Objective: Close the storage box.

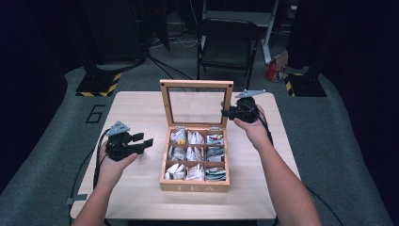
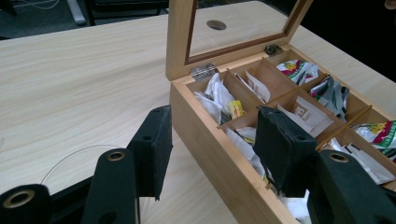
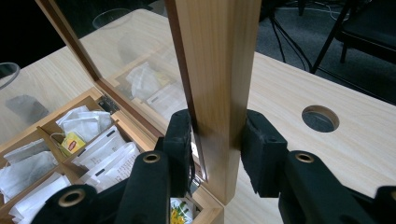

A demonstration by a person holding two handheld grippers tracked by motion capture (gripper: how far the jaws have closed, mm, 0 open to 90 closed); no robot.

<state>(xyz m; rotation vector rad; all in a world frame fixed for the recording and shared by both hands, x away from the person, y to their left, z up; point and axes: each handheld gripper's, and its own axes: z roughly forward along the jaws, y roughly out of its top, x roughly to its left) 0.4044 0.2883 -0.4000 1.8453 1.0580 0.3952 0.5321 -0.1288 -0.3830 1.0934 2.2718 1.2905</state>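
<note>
left gripper (image 1: pixel 141 140): black body, grey three-cornered plate on top, black cable | right gripper (image 1: pixel 229 112): same build | jaws: black foam pads, brass-ringed screw holes | forearms bare, no sleeves

The right gripper (image 3: pixel 217 154) is clamped on the upright wooden frame of the tea box's glass lid (image 3: pixel 219 70), one black pad on each face of the frame. Left of the lid, the open tea box (image 3: pixel 210 215) shows compartments of white tea bags (image 3: pixel 88 123), one with a yellow tag. Right of the lid, the table (image 3: pixel 280 88) has a round hole (image 3: pixel 320 118)
</note>
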